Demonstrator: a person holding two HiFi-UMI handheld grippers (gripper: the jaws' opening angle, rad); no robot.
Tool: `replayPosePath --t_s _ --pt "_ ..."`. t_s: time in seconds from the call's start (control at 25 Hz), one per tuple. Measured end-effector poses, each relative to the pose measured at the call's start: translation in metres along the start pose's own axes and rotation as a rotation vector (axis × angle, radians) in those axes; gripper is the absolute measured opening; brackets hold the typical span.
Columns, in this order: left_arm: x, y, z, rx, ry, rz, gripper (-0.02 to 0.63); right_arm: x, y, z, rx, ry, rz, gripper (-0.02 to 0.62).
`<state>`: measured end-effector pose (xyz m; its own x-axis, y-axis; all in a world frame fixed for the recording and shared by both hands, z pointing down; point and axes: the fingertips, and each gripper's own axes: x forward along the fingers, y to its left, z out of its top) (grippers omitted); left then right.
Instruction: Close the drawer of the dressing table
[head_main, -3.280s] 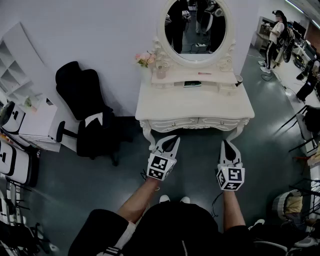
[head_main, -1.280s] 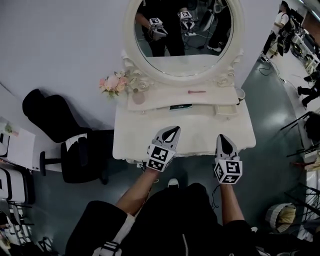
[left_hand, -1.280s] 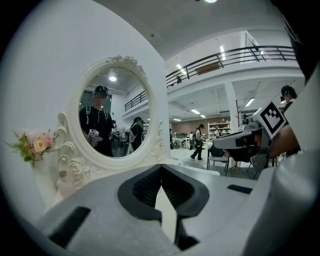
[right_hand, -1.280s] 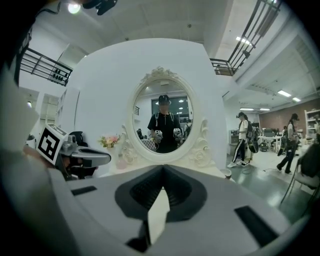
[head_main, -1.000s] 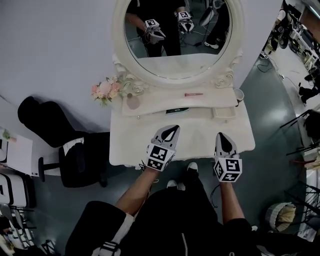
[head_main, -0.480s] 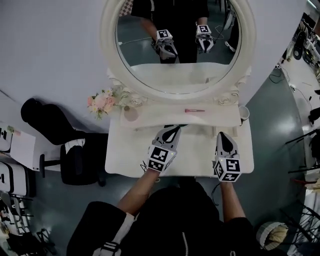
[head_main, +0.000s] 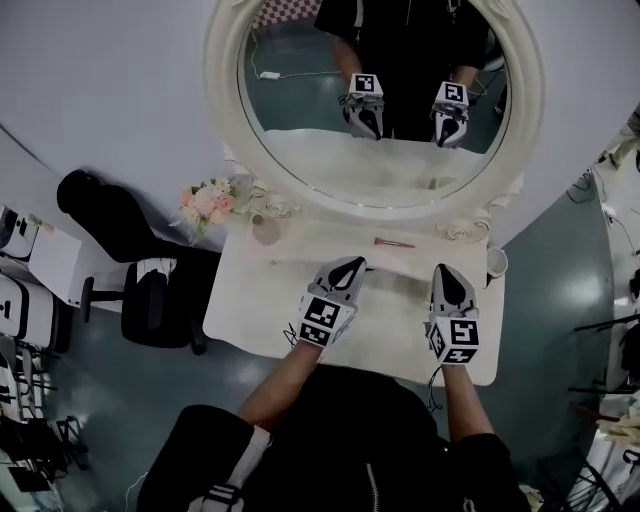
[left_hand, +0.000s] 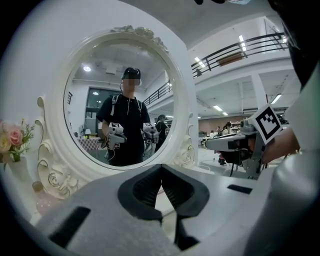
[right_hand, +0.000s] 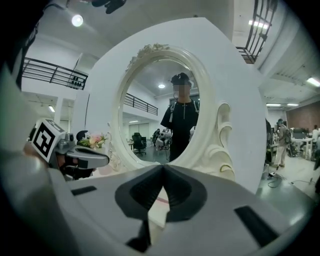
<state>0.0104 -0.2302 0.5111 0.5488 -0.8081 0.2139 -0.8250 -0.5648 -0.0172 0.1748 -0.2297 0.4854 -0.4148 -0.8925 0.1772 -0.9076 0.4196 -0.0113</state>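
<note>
Hovering over the dressing table top, left gripper and right gripper are both clenched tight and empty. The drawer cannot be made out from above. Best approach, judged: locate its front, press squarely, push straight in.

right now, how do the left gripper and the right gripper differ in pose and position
The left gripper slants, its tip leaning rightward; the right gripper points almost straight at the mirror. The left hangs over the middle of the dressing table; the right is nearer its right end, by the cup. Both have jaws shut on nothing.
</note>
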Motion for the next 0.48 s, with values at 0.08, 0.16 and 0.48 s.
replayPosePath --t_s 0.08,0.16,0.48 --pt "0.004 0.005 0.002 -0.004 0.000 0.007 0.008 0.007 0.000 0.001 -0.003 0.001 0.010 0.002" --pt "0.006 0.008 0.003 -0.005 0.001 0.004 0.008 0.012 0.000 -0.001 0.001 0.005 0.011 0.002" --pt "0.019 0.011 -0.007 -0.019 0.035 -0.039 0.008 0.018 -0.004 -0.015 0.017 0.036 -0.010 0.002"
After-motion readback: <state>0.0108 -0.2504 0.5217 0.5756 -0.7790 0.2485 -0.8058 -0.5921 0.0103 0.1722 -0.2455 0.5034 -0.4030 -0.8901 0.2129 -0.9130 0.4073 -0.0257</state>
